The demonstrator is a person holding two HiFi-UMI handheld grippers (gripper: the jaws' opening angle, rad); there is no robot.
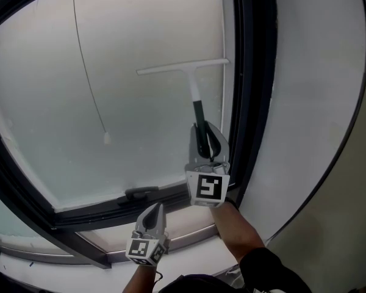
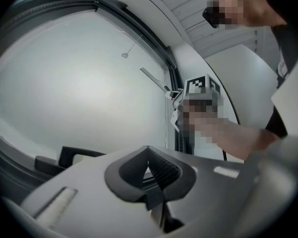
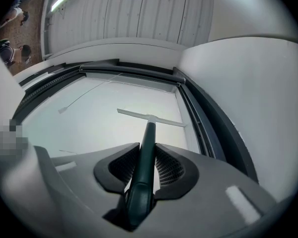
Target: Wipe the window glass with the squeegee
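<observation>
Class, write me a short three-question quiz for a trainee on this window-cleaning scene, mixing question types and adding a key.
1. True or false: the left tool grips the squeegee.
2. The squeegee's blade sits nearest which side of the window glass? A left, B right, C bottom.
3. Fill in: the right tool is shut on the squeegee's ____.
Key: 1 false, it is shut on nothing; 2 B; 3 handle.

Soft, diffuse daylight comes through the milky window glass (image 1: 110,102), while the dark frame (image 1: 251,72) looks dim. Both gripper views bend strongly at the edges, with black corners. The closest parts there are out of focus.
</observation>
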